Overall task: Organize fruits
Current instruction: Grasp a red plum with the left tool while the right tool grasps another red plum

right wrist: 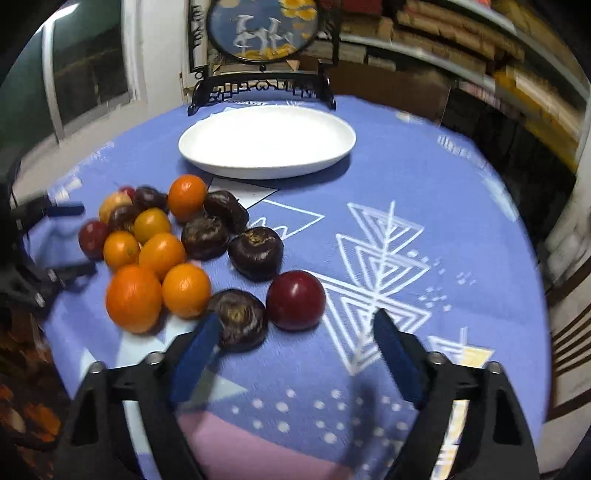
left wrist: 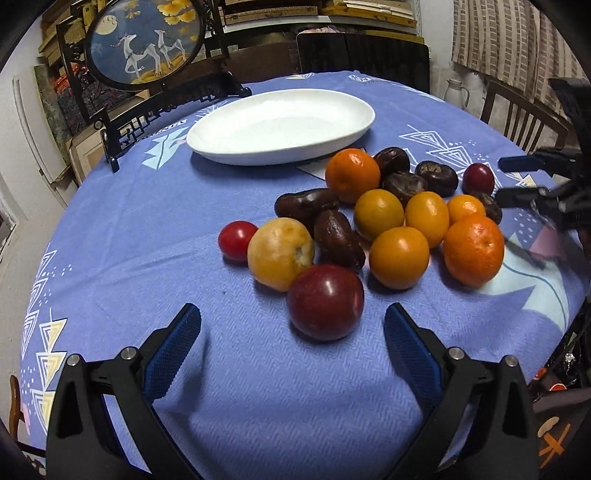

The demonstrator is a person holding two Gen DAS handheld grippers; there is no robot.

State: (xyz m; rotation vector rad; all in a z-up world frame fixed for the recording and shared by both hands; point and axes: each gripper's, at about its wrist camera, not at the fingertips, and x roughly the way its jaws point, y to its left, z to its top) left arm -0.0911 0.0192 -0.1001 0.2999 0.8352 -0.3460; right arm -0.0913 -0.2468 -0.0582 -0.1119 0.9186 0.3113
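A heap of fruit lies on the blue patterned tablecloth (left wrist: pixel 147 229): tangerines (left wrist: pixel 473 250), yellow-orange fruits (left wrist: pixel 399 256), dark brown lumpy fruits (left wrist: pixel 338 238) and red plums. My left gripper (left wrist: pixel 293 314) is open. A large red plum (left wrist: pixel 325 301) sits between its fingertips, nearer the right one and touching neither. My right gripper (right wrist: pixel 297 315) is open too. Between its tips lie a red plum (right wrist: pixel 295 299) and a dark brown fruit (right wrist: pixel 240 319) that rests against the left finger. An empty white oval plate (left wrist: pixel 280 125) (right wrist: pixel 266 140) stands behind the heap.
A round painted screen on a black stand (left wrist: pixel 144 40) (right wrist: pixel 262 29) stands at the table's far edge, behind the plate. A small red fruit (left wrist: pixel 236 240) marks the heap's left end. Chairs (left wrist: pixel 517 118) and stacked shelves ring the round table. Bare cloth lies right of the heap (right wrist: pixel 424 184).
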